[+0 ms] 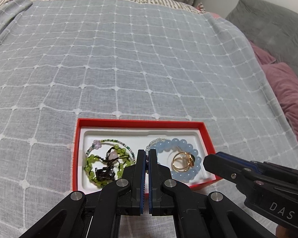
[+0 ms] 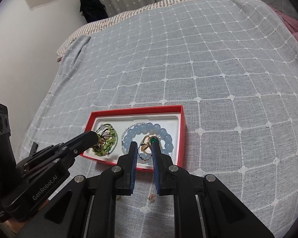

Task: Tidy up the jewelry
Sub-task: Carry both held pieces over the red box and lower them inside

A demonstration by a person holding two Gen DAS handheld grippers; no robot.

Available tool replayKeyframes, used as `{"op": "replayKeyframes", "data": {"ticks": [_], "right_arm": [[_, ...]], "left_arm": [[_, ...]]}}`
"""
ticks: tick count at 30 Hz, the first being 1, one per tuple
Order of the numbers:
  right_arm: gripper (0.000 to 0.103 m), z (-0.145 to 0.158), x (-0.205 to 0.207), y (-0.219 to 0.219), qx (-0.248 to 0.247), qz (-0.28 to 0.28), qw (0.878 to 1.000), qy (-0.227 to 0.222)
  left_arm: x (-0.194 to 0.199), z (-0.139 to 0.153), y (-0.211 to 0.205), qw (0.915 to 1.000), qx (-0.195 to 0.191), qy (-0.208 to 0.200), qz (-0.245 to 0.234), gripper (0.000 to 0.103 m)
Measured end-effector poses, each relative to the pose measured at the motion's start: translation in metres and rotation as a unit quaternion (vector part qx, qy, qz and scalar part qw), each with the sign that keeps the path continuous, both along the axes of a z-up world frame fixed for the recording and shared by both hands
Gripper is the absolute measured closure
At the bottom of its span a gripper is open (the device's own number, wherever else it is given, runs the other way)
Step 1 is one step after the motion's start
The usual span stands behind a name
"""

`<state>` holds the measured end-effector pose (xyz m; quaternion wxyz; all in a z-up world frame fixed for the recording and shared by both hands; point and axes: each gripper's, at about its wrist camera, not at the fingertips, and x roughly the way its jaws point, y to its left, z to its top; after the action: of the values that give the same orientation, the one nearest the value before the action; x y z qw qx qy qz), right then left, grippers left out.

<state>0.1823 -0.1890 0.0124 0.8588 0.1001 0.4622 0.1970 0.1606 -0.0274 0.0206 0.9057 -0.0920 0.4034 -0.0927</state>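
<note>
Presently, left tongs (image 1: 147, 154) nearly closed above shallow red cardboard tray (image 1: 141, 121); right tongs (image 2: 144, 146) part-open over gold rings (image 2: 146, 145), nothing gripped.

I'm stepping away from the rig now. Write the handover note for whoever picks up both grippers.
Left gripper: nearly shut over the red box, seemingly pinching something small.
Right gripper: open, empty, over the blue bracelet.
In the box: green beads on the left; blue bracelet with gold rings inside it on the right.
Left: small pieces on the bedspread near the right gripper.
</note>
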Motion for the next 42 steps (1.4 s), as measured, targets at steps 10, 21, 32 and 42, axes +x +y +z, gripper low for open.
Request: {"op": "replayKeyframes", "data": {"ticks": [10,21,32,42], "right_arm": [[0.087,-0.006,0.021,0.007,0.027,0.013,1.0,0.007],[0.087,-0.016,0.03,0.021,0.026,0.027,0.999,0.014],[0.086,-0.017,0.03,0.023,0.027,0.028,0.999,0.009],[0.081,-0.018,0.033,0.015,0.037,0.019,0.999,0.018]], "left_arm": [[0.018,-0.015,0.0,0.9998,0.0,0.018,0.006,0.103],[0.022,-0.022,0.001,0.9996,-0.001,0.029,0.003,0.103],[0.022,-0.022,0.007,0.999,-0.02,0.039,-0.006,0.103],[0.024,-0.021,0.01,0.9982,-0.036,0.046,-0.015,0.096]]}}
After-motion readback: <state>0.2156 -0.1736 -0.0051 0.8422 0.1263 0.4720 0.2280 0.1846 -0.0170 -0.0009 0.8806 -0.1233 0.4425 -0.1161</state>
